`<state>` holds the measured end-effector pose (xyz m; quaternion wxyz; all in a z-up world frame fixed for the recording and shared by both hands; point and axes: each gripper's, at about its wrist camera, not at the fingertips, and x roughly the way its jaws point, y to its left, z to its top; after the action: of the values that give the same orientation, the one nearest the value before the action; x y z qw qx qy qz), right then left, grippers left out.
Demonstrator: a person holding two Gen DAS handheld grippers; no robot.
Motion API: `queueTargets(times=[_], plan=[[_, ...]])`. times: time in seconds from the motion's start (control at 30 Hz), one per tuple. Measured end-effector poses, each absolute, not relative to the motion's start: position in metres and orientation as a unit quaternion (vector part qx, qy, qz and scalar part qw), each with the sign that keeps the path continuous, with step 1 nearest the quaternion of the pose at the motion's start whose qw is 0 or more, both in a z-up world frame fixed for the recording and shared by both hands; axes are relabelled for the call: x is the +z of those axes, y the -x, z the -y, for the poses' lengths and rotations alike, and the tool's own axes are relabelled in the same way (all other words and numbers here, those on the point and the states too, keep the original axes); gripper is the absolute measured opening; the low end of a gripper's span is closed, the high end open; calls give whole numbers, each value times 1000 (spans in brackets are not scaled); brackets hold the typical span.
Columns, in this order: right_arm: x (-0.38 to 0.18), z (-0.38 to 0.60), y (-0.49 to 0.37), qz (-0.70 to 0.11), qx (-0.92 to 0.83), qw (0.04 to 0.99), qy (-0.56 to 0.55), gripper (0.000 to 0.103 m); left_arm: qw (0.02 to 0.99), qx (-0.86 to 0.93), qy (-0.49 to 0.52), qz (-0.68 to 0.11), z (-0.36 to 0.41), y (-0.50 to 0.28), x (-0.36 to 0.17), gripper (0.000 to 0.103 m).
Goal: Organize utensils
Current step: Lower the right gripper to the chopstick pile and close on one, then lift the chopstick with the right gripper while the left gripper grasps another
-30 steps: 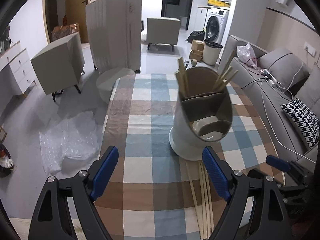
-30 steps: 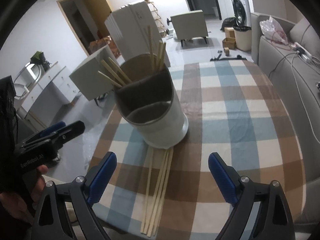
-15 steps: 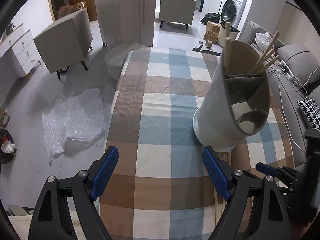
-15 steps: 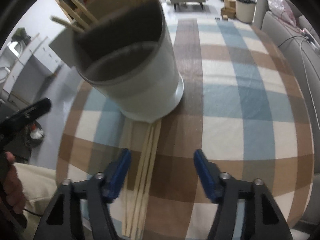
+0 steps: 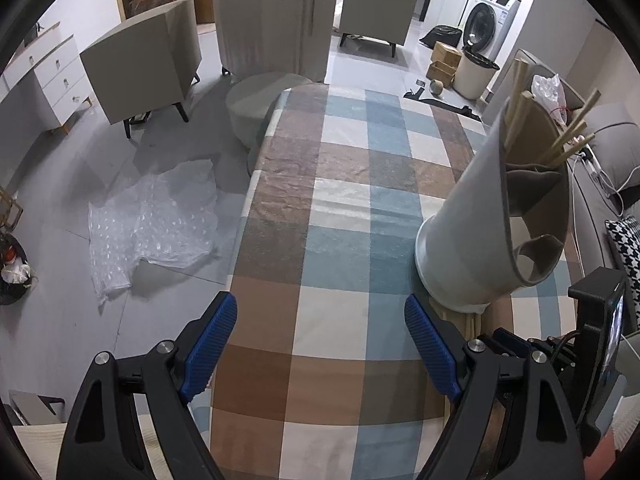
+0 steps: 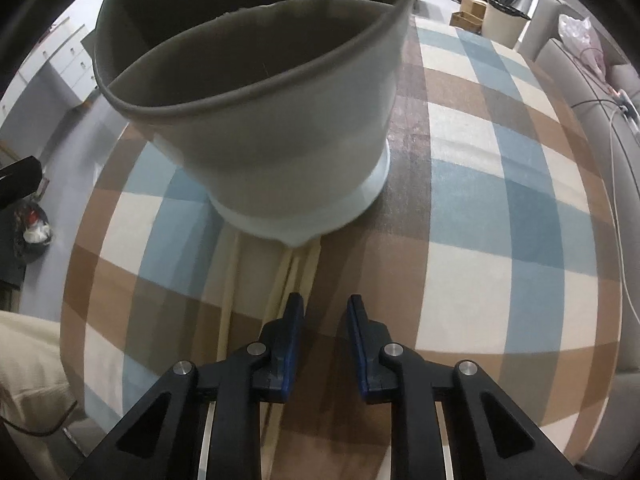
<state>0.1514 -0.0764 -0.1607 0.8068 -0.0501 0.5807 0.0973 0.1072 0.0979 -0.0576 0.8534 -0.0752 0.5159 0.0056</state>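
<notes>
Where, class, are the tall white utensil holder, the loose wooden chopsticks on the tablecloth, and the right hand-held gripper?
Tall white utensil holder (image 5: 460, 240): left wrist view, outer wall.
Loose wooden chopsticks (image 6: 298, 270): right wrist view, shafts just below the holder's base.
Right hand-held gripper (image 6: 323, 310): right wrist view, midway between its blue fingertips.

Checked tablecloth (image 5: 348, 216) in brown, blue, cream covers table. Crumpled clear plastic sheet (image 5: 154, 220) on grey floor beside it. Beige armchair (image 5: 148, 64) beyond, white drawer unit (image 5: 44, 80) at left. Washing machine (image 5: 490, 20) at back, lined bin (image 5: 478, 74) and cardboard boxes (image 5: 444, 64) before it. Houndstooth cushion (image 5: 626, 248) on grey sofa (image 5: 616, 148), right.
</notes>
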Motion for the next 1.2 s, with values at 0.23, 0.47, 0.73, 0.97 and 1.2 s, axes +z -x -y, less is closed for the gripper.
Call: queueTargets(times=[0.23, 0.47, 0.73, 0.97, 1.2], plan=[[-161, 65, -144, -588, 93, 800, 76, 16, 849, 7, 87, -522, -106, -109, -61, 83], [-160, 72, -126, -611, 90, 785, 38, 4, 846, -1, 96, -524, -107, -110, -59, 83], [-158, 73, -136, -591, 89, 801, 37, 8, 844, -4, 86, -530, -104, -109, -62, 83], [-155, 77, -150, -576, 82, 813, -6, 8, 815, -21, 69, -575, -90, -114, -85, 82], [-139, 117, -151, -551, 85, 821, -119, 5, 781, -66, 58, -619, -51, -114, -105, 82]])
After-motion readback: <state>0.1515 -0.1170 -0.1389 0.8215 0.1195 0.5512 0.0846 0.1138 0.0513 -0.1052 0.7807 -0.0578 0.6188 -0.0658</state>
